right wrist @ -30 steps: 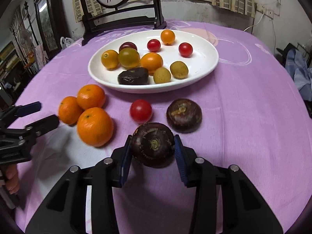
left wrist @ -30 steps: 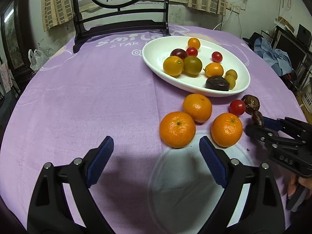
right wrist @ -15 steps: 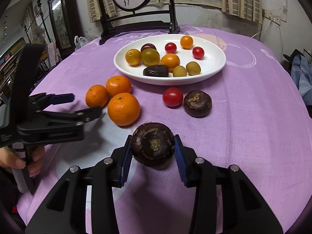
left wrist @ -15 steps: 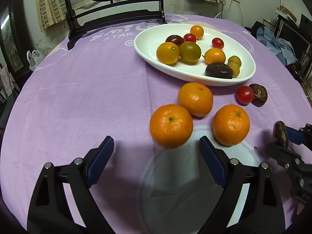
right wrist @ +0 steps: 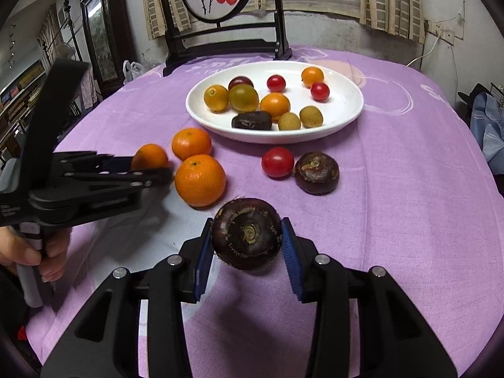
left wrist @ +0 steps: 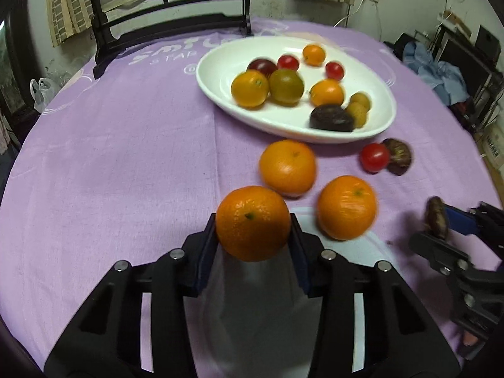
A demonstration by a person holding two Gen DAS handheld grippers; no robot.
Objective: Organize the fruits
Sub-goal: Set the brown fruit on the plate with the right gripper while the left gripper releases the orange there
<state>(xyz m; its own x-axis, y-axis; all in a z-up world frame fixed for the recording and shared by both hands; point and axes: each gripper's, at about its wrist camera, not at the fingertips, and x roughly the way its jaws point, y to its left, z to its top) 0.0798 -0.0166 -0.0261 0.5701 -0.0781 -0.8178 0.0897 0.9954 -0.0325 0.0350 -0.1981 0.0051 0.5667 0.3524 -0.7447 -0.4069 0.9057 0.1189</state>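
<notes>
Three mandarins show in the right wrist view, all in the left half of the frame: one (right wrist: 150,157) is pinched between the fingers of the left gripper (right wrist: 157,170), which reaches in from the left edge with a hand (right wrist: 31,253) on its handle at lower left; a second (right wrist: 191,143) lies just above it on the purple tablecloth (right wrist: 409,220), and a third, the largest in the picture (right wrist: 200,179), sits just right of the gripper's tip. Toward the centre, the right gripper (right wrist: 246,242) is pressed onto one dark water chestnut (right wrist: 246,234), held clear of the cloth at lower centre. Above it, in the upper middle, the white oval plate (right wrist: 346,116) holds eleven small fruits (three red cherry tomatoes, four orange-yellow ones, one greenish, one dark purple, two tan longan-like balls, plus one dark brown chestnut, if the count is stretched to twelve). Between plate and gripper, slightly right of centre, lie one loose red tomato (right wrist: 277,162) and one more water chestnut (right wrist: 316,172), touching or nearly so. In the left wrist view, the clamped mandarin (left wrist: 253,223) fills the lower centre between blue pads (left wrist: 208,252), the other two lie just above and to the right, and the right gripper (left wrist: 441,230) enters at the right edge.
</notes>
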